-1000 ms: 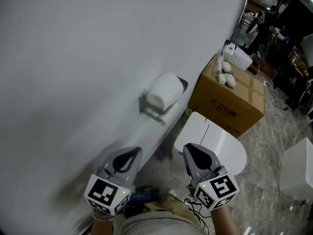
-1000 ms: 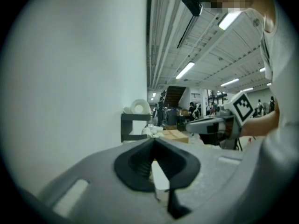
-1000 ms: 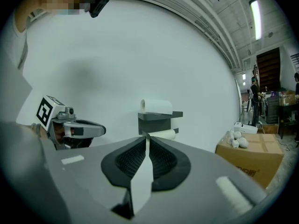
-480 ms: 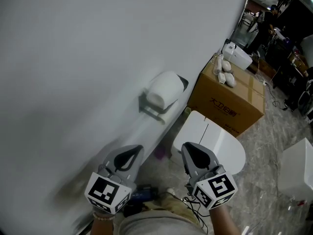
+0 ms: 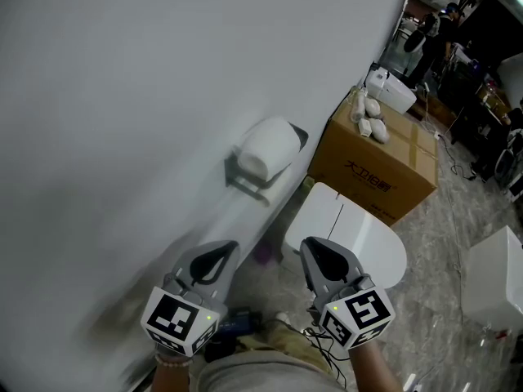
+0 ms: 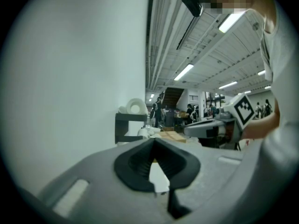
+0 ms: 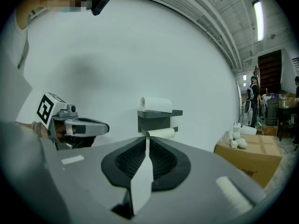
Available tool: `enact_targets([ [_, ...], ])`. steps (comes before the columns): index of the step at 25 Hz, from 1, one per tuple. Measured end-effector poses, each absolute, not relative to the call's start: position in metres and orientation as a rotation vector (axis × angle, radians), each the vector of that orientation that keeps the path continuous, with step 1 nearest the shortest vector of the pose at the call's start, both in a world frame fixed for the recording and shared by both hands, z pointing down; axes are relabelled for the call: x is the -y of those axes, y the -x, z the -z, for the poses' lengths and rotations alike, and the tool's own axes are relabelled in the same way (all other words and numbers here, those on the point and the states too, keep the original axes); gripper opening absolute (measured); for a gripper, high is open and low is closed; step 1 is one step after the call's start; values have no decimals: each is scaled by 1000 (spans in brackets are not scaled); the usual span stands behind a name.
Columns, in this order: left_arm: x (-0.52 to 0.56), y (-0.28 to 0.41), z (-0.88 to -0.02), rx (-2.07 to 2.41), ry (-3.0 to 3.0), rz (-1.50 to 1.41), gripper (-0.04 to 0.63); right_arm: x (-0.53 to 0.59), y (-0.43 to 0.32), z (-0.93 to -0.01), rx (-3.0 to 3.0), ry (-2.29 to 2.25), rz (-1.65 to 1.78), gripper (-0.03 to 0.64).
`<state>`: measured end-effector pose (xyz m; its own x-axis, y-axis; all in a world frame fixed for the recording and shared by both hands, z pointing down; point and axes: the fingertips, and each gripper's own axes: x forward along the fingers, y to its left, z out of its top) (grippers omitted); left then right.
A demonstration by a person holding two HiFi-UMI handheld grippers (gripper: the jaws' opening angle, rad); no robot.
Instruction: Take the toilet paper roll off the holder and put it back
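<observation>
A white toilet paper roll [image 5: 265,148] rests on top of a dark grey holder [image 5: 243,180] fixed to the white wall. In the right gripper view the roll [image 7: 156,104] lies across the holder [image 7: 156,119], and a second white roll [image 7: 162,133] hangs under it. The left gripper view shows the roll [image 6: 136,106] end-on above the holder [image 6: 127,128]. My left gripper [image 5: 214,258] and right gripper [image 5: 315,250] hang side by side well short of the holder. Both are shut with nothing between the jaws.
A cardboard box [image 5: 380,166] with small white items on top stands against the wall beyond the holder. A white toilet lid [image 5: 353,237] lies below and right of it. A white box [image 5: 497,278] sits at the right edge. People and equipment fill the far back right.
The head view has swung slightly, so the holder and the box sit a little further left and higher. Both grippers stay where they were, jaws unchanged.
</observation>
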<state>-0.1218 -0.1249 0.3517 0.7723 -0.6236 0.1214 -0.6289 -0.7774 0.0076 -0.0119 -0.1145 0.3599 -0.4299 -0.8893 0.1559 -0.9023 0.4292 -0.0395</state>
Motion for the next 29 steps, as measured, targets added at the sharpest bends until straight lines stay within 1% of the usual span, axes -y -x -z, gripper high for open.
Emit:
enact_targets([
  [29, 124, 123, -352, 1033, -2904, -185, -6, 113, 12, -358, 2556, -1606, -170, 21],
])
